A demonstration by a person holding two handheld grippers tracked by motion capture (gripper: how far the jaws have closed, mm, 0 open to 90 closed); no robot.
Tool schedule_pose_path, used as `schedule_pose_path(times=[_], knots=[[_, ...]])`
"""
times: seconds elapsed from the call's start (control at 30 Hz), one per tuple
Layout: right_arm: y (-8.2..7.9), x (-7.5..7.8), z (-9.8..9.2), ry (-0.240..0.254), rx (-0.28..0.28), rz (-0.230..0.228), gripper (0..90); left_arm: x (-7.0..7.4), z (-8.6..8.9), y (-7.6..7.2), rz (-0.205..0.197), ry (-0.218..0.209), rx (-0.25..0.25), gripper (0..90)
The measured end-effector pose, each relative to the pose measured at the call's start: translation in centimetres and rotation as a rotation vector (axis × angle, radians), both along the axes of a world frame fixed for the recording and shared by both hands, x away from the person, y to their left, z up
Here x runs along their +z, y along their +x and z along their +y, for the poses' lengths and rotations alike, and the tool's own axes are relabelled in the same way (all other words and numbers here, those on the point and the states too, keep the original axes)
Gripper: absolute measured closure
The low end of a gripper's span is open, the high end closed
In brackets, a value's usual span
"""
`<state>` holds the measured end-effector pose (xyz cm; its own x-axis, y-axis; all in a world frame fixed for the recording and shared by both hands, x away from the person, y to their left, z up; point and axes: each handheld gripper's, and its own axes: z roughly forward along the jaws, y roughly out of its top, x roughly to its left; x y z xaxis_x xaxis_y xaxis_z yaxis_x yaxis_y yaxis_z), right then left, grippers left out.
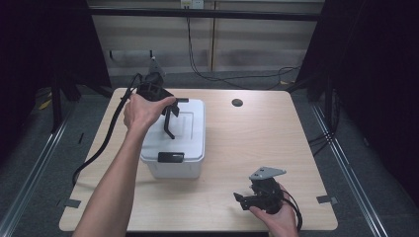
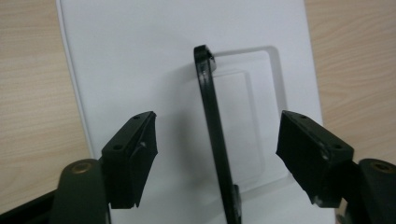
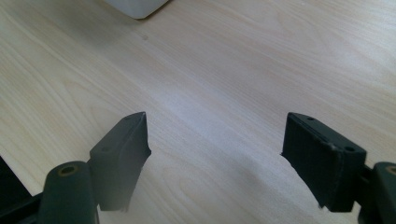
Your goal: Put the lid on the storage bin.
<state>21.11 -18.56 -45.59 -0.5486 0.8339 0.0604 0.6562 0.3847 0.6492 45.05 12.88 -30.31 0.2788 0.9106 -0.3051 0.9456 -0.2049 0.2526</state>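
- White box (image 1: 175, 143) is sitting on the table (image 1: 257, 143), handle (image 2: 212, 135) standing up.
- Left gripper (image 2: 217, 140) is straddling the handle, jaws apart.
- Right gripper (image 3: 215, 154) is hovering over bare wood, jaws apart.

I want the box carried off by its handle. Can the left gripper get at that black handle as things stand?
Probably yes. The left gripper is open above the white box, and the raised black handle stands between its jaws with nothing in the way.
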Motion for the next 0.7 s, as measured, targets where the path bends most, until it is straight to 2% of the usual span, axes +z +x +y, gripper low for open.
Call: schedule_pose_path(times=[0.1, 0.17, 0.23, 0.27, 0.33, 0.37, 0.4, 0.43, 0.5, 0.57, 0.7], knots=[[0.0, 0.0, 0.0, 0.003, 0.001, -0.001, 22.0, -0.1, 1.0, 0.1, -0.009, -0.008, 0.003, 25.2], [0.1, 0.0, -0.1, 0.003, 0.002, -0.002, 21.9, 0.0, 1.9, 0.0, -0.022, -0.037, 0.0, 22.1], [0.1, -0.1, -0.1, 0.002, 0.001, -0.002, 21.9, 0.4, 2.5, -0.2, -0.05, -0.052, -0.039, 19.3], [0.1, -0.1, -0.1, 0.003, 0.0, -0.002, 21.9, 0.6, 2.8, -0.3, -0.052, -0.06, -0.047, 18.4], [0.2, -0.1, -0.1, 0.005, -0.005, 0.001, 21.8, 1.0, 3.3, -0.6, -0.081, -0.081, -0.069, 19.0], [0.2, -0.1, -0.1, 0.005, -0.005, 0.001, 21.8, 1.3, 3.5, -0.8, -0.108, -0.091, -0.09, 19.0], [0.2, 0.0, -0.1, 0.001, -0.007, 0.0, 21.8, 1.6, 3.8, -1.1, -0.144, -0.114, -0.137, 19.1], [0.1, -0.1, -0.1, 0.001, -0.002, -0.002, 21.8, 1.8, 4.1, -1.3, -0.145, -0.109, -0.174, 16.7], [0.1, -0.1, -0.1, 0.003, -0.002, -0.001, 21.8, 1.7, 4.3, -1.4, -0.142, -0.103, -0.191, 16.0], [0.2, -0.1, 0.0, 0.004, -0.005, 0.0, 21.8, 1.7, 4.9, -1.9, -0.173, -0.121, -0.194, 17.8], [0.1, -0.1, 0.0, 0.003, -0.005, 0.004, 21.8, 1.5, 5.8, -2.6, -0.22, -0.103, -0.214, 17.8]])
